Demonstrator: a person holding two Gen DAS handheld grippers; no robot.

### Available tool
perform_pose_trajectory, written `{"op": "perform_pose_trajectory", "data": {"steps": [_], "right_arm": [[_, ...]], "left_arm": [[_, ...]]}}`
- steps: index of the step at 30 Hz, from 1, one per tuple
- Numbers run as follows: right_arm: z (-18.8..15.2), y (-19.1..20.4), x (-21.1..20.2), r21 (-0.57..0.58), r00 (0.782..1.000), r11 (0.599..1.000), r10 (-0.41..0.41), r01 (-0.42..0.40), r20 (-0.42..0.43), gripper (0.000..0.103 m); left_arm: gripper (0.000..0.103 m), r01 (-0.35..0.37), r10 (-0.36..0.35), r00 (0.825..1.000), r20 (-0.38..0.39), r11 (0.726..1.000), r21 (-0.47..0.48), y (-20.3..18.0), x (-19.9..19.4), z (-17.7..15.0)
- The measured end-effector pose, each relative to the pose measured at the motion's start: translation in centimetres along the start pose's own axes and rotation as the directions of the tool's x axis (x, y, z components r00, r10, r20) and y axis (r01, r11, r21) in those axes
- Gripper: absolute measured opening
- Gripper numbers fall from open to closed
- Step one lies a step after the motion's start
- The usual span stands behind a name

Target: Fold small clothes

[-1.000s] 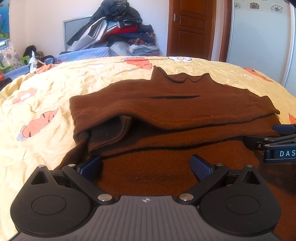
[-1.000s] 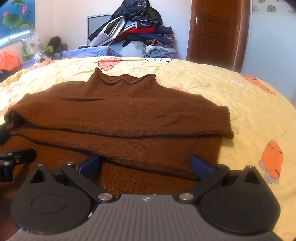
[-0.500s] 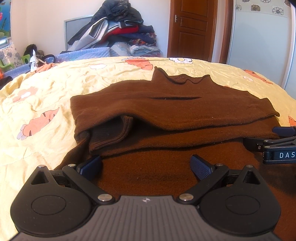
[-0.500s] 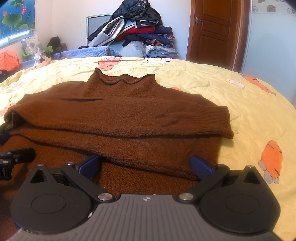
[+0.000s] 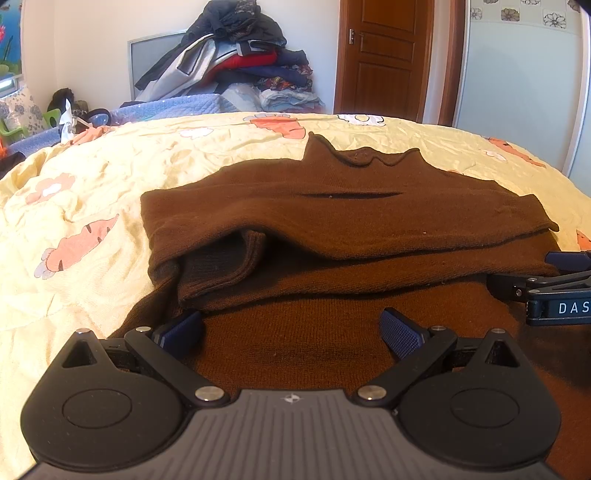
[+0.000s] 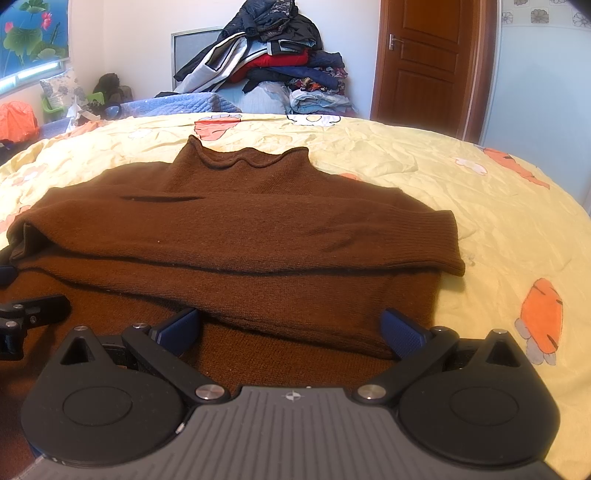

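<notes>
I see the brown sweater [image 6: 236, 229] flat on the yellow quilt [image 6: 461, 184], sleeves folded across; my left gripper [image 5: 291, 326] and right gripper [image 6: 290, 326] hang spread wide, empty, over its lower body; next, I judge, pinch the hem and fold upward.

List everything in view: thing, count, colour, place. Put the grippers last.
sweater: one, brown, flat on the bed, sleeves folded across the body, collar pointing away.
bedspread: one, yellow with orange carrot prints, under the sweater.
clothes pile: one, mixed dark, red, white and blue, stacked beyond the bed.
door: one, brown wood, shut, far wall at right.
picture: one, blue with green leaves, upper left wall.
left gripper: one, black with blue pads, open over the near hem.
right gripper: one, black with blue pads, open over the near hem.
</notes>
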State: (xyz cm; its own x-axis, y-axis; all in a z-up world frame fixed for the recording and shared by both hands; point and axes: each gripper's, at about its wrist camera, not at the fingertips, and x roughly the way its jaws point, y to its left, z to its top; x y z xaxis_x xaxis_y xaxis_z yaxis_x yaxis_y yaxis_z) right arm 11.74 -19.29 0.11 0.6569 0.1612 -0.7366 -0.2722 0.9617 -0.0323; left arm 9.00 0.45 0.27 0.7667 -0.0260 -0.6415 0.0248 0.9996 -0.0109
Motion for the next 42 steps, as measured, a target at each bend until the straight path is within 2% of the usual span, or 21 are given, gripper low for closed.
{"op": "perform_pose_trajectory", "data": {"steps": [20,23,24,27,29,31,34,36,37,39,40,42], "right_arm": [[0.0,0.1,-0.2,-0.004,1.0,1.0,-0.006,0.006,0.002,0.103],[-0.2,0.4,-1.0,-0.019,1.0,1.0,-0.018,0.018,-0.009,0.103],[-0.5,0.7,-2.0,-0.027,0.999,0.999,-0.024,0.024,-0.025,0.103],[-2.8,1.6,-5.3,-0.038,0.992,0.995,0.083,-0.087,-0.094,0.103],[-5.7,2.6,-8.0,-0.128,0.995,0.987,0.089,-0.094,-0.046,0.103],[-7.8,2.4,-10.0,-0.131,0.99,0.981,0.144,-0.144,-0.017,0.103],[-8.3,1.1,-12.1,-0.078,0.984,0.982,0.17,-0.174,-0.06,0.103],[-8.5,-0.8,-14.1,-0.006,0.974,0.975,0.221,-0.221,-0.051,0.103],[-8.8,-2.2,-15.0,0.049,0.971,0.971,0.234,-0.232,-0.038,0.103],[-9.2,-5.6,-16.1,0.18,0.971,0.956,0.24,-0.233,-0.019,0.103],[-9.5,-7.2,-16.2,0.252,0.97,0.94,0.242,-0.229,-0.021,0.103],[-10.3,-9.9,-15.7,0.39,0.959,0.888,0.279,-0.242,-0.042,0.102]], "left_arm": [[0.103,-0.041,0.041,0.999,-0.005,0.999,-0.003,0.0,-0.4,-0.3],[0.103,-0.087,0.086,0.995,-0.042,0.996,-0.027,-0.3,-1.8,-0.6],[0.103,-0.073,0.071,0.995,-0.063,0.997,-0.031,-0.3,-2.7,-1.1],[0.103,-0.019,0.02,0.996,-0.088,1.0,0.017,-0.9,-5.9,-3.5],[0.103,-0.011,0.013,0.999,-0.042,0.998,0.066,-1.2,-7.8,-5.9],[0.103,-0.017,0.019,0.999,-0.028,0.998,0.061,-0.7,-9.4,-7.3],[0.103,-0.039,0.039,0.999,-0.032,0.999,0.009,1.3,-11.8,-8.1],[0.103,-0.076,0.075,0.997,-0.032,0.996,-0.038,3.4,-13.0,-8.4],[0.103,-0.071,0.067,0.997,-0.046,0.995,-0.075,4.8,-13.3,-8.6],[0.103,-0.022,0.005,0.995,-0.097,0.984,-0.175,7.6,-13.1,-9.1],[0.103,0.01,-0.022,0.998,-0.06,0.981,-0.193,8.5,-13.5,-9.3],[0.103,0.063,-0.081,0.994,-0.071,0.971,-0.23,9.5,-13.5,-9.2]]}}
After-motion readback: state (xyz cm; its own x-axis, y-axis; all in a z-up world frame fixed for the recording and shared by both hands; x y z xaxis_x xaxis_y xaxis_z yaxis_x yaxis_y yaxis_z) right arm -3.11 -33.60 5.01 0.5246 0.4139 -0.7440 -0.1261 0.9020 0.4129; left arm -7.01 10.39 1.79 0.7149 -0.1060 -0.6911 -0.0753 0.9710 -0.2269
